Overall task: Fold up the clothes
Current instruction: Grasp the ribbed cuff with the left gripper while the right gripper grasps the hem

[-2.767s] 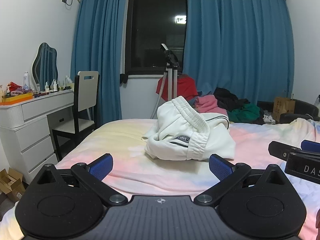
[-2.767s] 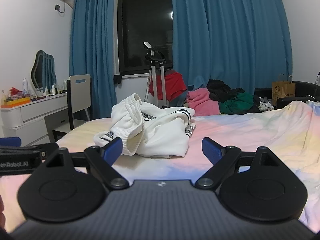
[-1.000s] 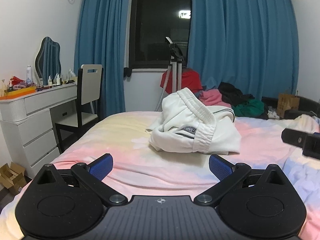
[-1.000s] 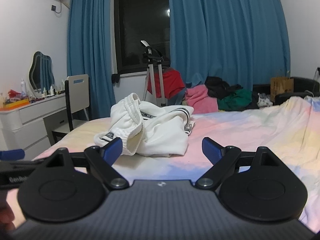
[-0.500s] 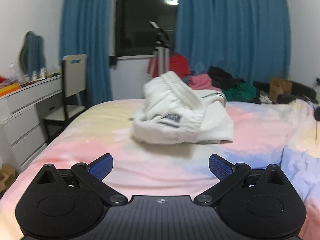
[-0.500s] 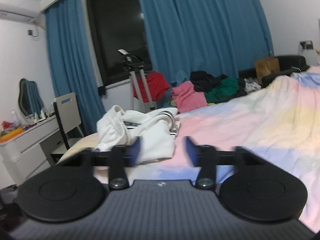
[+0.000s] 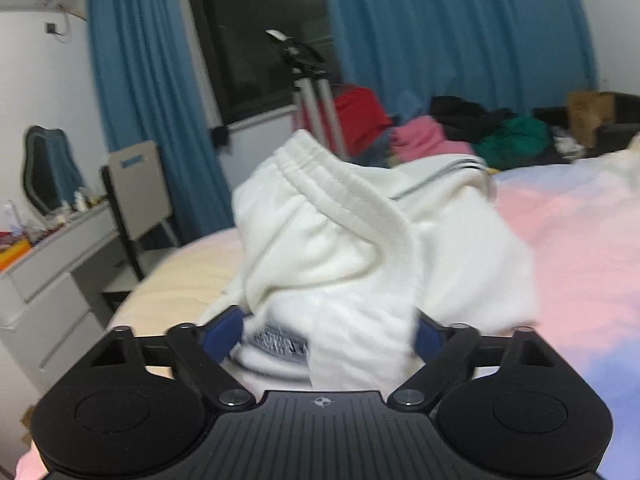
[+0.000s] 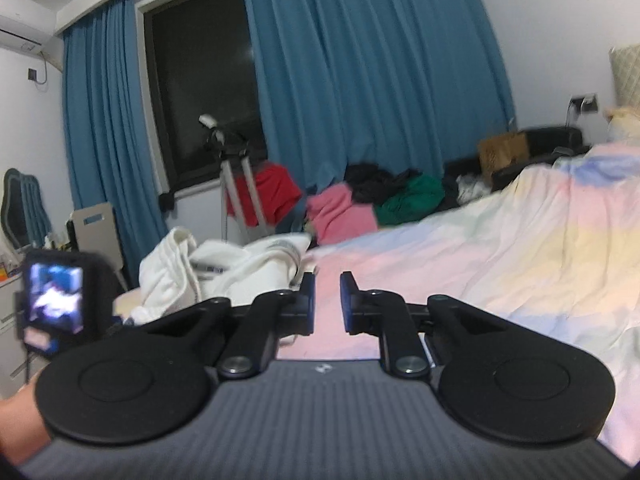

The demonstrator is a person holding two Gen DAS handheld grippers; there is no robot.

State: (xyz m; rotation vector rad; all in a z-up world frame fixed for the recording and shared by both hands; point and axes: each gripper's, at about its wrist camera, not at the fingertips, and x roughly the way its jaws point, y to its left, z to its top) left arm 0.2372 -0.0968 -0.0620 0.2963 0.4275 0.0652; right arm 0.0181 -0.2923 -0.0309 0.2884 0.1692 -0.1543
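A crumpled white garment (image 7: 360, 248) with a ribbed waistband and a grey label lies on the pastel bedspread (image 7: 580, 240). My left gripper (image 7: 322, 340) is open, its blue-padded fingers (image 7: 222, 336) on either side of the garment's near edge by the label. In the right wrist view the same garment (image 8: 224, 268) lies at the left. My right gripper (image 8: 327, 304) is nearly closed with a narrow gap, empty, above bare bedspread (image 8: 520, 264) to the right of the garment. The left gripper's camera screen (image 8: 56, 300) shows at the left edge.
A pile of red, pink, black and green clothes (image 8: 360, 204) lies beyond the bed's far side, by a tripod (image 8: 236, 188) and blue curtains. A chair (image 7: 140, 196) and a white dresser (image 7: 44, 272) stand to the left. A cardboard box (image 8: 504, 152) sits at the back right.
My left gripper has moved forward to the garment, which now sits between its open fingers. My right gripper has closed from wide open to a narrow gap and swung to the right.
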